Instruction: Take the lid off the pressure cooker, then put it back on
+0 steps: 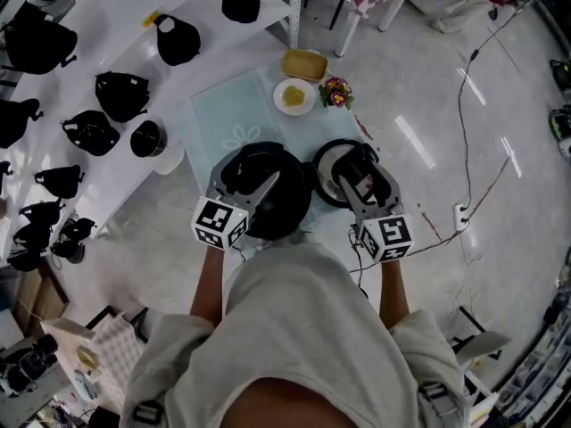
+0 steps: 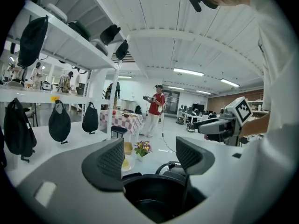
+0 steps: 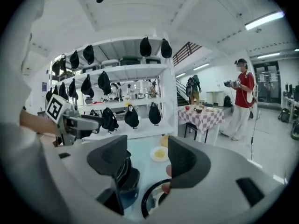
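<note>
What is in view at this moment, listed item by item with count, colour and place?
pressure cooker pot: one, black, lid off, on the mat under the left gripper
lid: one, black rim, lying on the table right of the pot
mat: one, pale blue, on the table
plate: one, white, holding yellow food, behind the pot
bowl: one, yellow, behind the plate
flowers: one small bunch, right of the plate
bags: several, black, on the white shelves at left
bystander: one, red top, standing far off
left gripper: one, grey, open above the pot
right gripper: one, grey, open and empty above the lid
</note>
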Demonstrator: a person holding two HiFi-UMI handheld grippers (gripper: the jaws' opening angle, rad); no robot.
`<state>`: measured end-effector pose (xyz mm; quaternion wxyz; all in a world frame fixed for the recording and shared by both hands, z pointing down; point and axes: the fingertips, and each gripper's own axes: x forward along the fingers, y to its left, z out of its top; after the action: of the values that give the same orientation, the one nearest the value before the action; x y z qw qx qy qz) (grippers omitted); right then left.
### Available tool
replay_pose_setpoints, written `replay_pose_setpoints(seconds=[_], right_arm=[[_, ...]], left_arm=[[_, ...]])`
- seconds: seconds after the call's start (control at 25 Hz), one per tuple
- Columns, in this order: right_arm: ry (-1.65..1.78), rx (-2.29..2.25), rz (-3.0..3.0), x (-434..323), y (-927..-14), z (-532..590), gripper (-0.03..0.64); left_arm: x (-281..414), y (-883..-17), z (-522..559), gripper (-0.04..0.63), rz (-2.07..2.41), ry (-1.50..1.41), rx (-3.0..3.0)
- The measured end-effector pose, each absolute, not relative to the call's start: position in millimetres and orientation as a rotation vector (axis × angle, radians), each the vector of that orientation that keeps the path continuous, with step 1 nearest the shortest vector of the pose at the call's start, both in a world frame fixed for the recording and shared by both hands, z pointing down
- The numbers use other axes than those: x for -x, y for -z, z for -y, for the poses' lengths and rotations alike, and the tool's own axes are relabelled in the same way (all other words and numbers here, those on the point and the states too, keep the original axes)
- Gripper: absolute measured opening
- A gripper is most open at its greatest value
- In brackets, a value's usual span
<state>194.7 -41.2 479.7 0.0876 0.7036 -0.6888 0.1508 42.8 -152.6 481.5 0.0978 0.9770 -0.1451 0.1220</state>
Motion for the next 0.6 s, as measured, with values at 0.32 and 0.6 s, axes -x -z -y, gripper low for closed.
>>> replay_pose_setpoints(seconds=[0.32,0.6], right_arm=[[-0.359,-2.142,2.076,-177.4,-449.6,41.5,0.270],[-0.396,-2.137,2.052,-180.8,-461.8,42.7,0.272]], left_arm=[[-31.9,-474.7,155.7,0.327,0.437,-0.329,-2.905],[-30.0,-472.4,156.9,0.327,0.441,-0.321,-2.906]])
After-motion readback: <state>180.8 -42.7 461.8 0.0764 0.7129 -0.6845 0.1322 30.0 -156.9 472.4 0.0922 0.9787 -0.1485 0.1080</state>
